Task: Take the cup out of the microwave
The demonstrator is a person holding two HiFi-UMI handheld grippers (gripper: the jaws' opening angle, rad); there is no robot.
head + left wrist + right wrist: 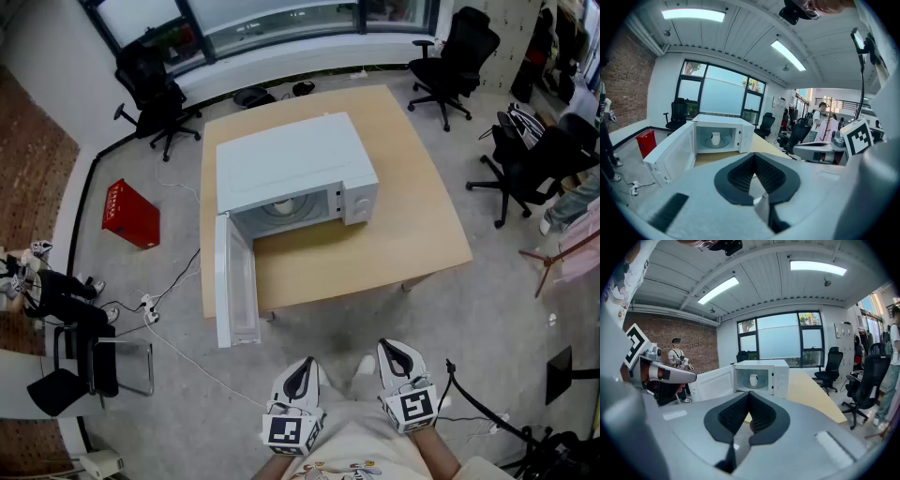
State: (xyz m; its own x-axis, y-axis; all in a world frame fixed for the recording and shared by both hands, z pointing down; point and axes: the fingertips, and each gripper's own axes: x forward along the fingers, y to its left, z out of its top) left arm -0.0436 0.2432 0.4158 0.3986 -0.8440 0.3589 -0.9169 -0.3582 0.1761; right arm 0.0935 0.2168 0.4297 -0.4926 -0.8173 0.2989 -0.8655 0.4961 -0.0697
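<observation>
Centrally, a small white cup (pixel 716 138) stands inside the open-doored white microwave (pixel 295 169) on a pale wooden table (pixel 412 216) — left gripper (pixel 302 373) and right gripper (pixel 396 356), jaws together, empty, well short of it.

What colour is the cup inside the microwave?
White; the cup shows best in the left gripper view.

A pale wooden desk (pixel 412 216) stands mid-floor. On the grey floor to its left lies a red box (pixel 129 214). A black office chair (pixel 155 89) stands far left, a second chair (pixel 459 47) far right, and a third chair (pixel 534 164) at the right. A long window (pixel 281 19) runs along the far wall.
</observation>
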